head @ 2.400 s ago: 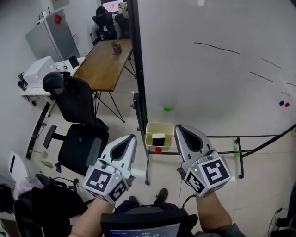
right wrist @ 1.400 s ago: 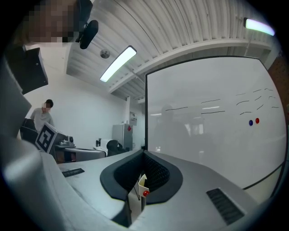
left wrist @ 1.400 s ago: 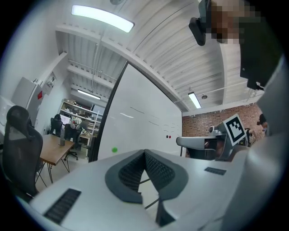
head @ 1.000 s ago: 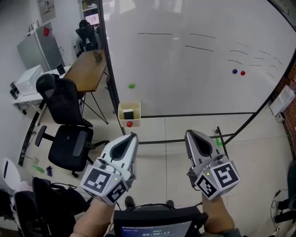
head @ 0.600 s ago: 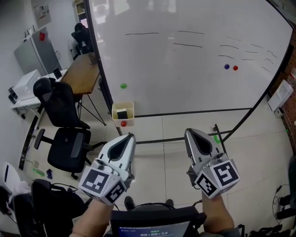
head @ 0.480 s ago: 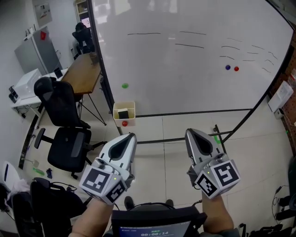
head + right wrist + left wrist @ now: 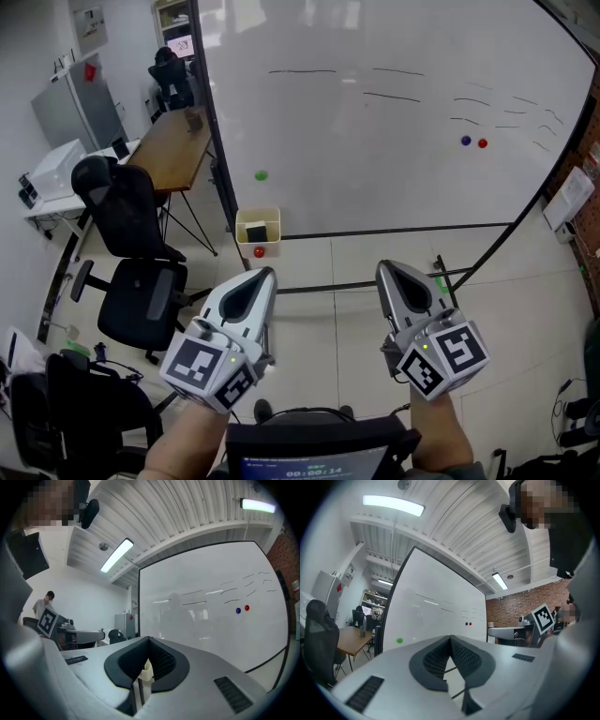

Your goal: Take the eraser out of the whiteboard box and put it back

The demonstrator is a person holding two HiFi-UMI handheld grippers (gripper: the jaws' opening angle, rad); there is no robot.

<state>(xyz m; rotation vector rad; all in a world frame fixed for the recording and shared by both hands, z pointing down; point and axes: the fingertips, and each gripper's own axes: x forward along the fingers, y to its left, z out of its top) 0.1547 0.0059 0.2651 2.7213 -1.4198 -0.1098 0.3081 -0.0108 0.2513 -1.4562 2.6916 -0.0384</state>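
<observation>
Fingers [image 7: 436,660] of the left gripper [image 7: 264,275] are pressed together on nothing, and so are those of the right gripper [image 7: 385,267]. The eraser [image 7: 257,231] stands inside the whiteboard box [image 7: 273,223]. Both grippers are well short of that box. The left one is nearer and points almost straight at it, while the right sits further off to the side.

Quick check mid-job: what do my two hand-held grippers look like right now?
Both the left hand-held gripper and the right hand-held gripper are pale grey tapered shells with dark ribbed pads. Each carries a cube with black-and-white square markers at the rear.
</observation>
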